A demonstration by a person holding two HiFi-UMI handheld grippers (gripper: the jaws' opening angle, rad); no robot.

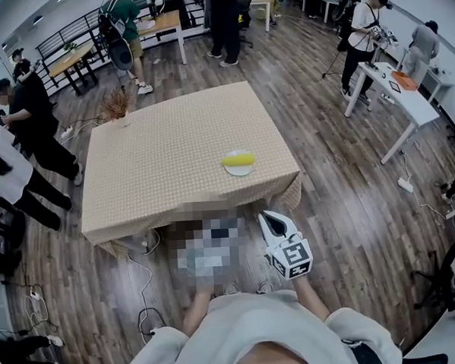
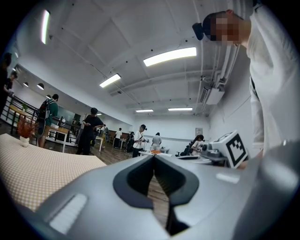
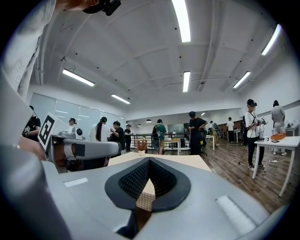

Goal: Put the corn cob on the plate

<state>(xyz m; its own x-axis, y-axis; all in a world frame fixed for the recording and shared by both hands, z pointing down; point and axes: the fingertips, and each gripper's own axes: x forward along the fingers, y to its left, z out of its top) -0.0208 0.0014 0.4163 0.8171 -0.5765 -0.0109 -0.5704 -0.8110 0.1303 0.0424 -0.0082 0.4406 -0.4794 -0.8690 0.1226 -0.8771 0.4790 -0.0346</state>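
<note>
Head view: corn cob point(image 1: 238, 158) lies on the plate point(image 1: 240, 171), near the table's point(image 1: 165, 158) right front corner; your right gripper point(image 1: 266, 216) hangs off that table | Left gripper view: left gripper point(image 2: 153, 160) clenched, empty | Right gripper view: jaws closed on nothing; task looks done, so hold both grippers off the table.

A table point(image 1: 173, 157) under a beige checked cloth stands on a dark plank floor point(image 1: 349, 186), with a vase of dried stems point(image 1: 117, 105) at its far left corner. White desks point(image 1: 410, 103) stand to the right. Strip lights point(image 3: 182, 21) cross the white ceiling point(image 3: 140, 51).
</note>
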